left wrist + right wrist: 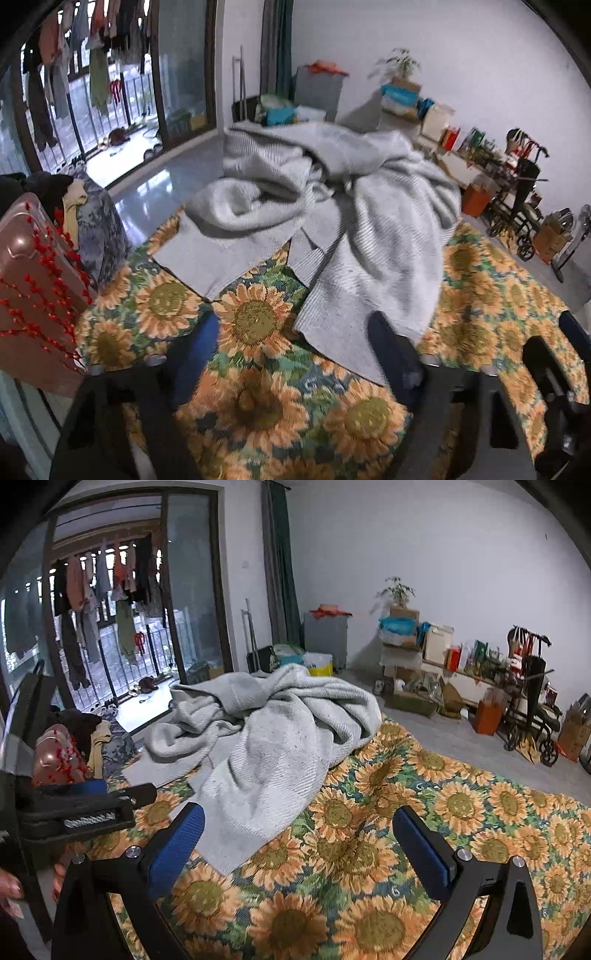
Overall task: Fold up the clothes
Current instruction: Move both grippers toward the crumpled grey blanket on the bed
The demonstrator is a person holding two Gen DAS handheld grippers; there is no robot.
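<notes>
1. The sunflower cloth (pixel 406 812) is the widest thing here: a woven-looking printed sheet of orange and yellow blooms on green, spread flat under everything else.
2. The grey garment (pixel 266 738) lies crumpled in a heap on the cloth's far part, ahead of both grippers. It is a pale grey knit with fine ribbing and a soft, slightly fuzzy surface. One flat panel with a ribbed hem runs toward the cameras, while the rest is bunched in thick folds; in the left wrist view the garment (pixel 332 221) has another flat piece spread out to the left.
3. A rose-coloured hard suitcase (pixel 33 280) stands at the left edge of the cloth, smooth and glossy, with sprigs of red berries (pixel 44 258) across its front.
4. The right gripper (pixel 299 834) has black arms and blue textured pads. Its jaws stand wide apart over bare cloth, with nothing between them, just short of the garment's hem.
5. The left gripper (pixel 291 339) is blurred. Its jaws are parted and empty; the right-hand finger overlaps the near corner of the hem, though contact cannot be told.
</notes>
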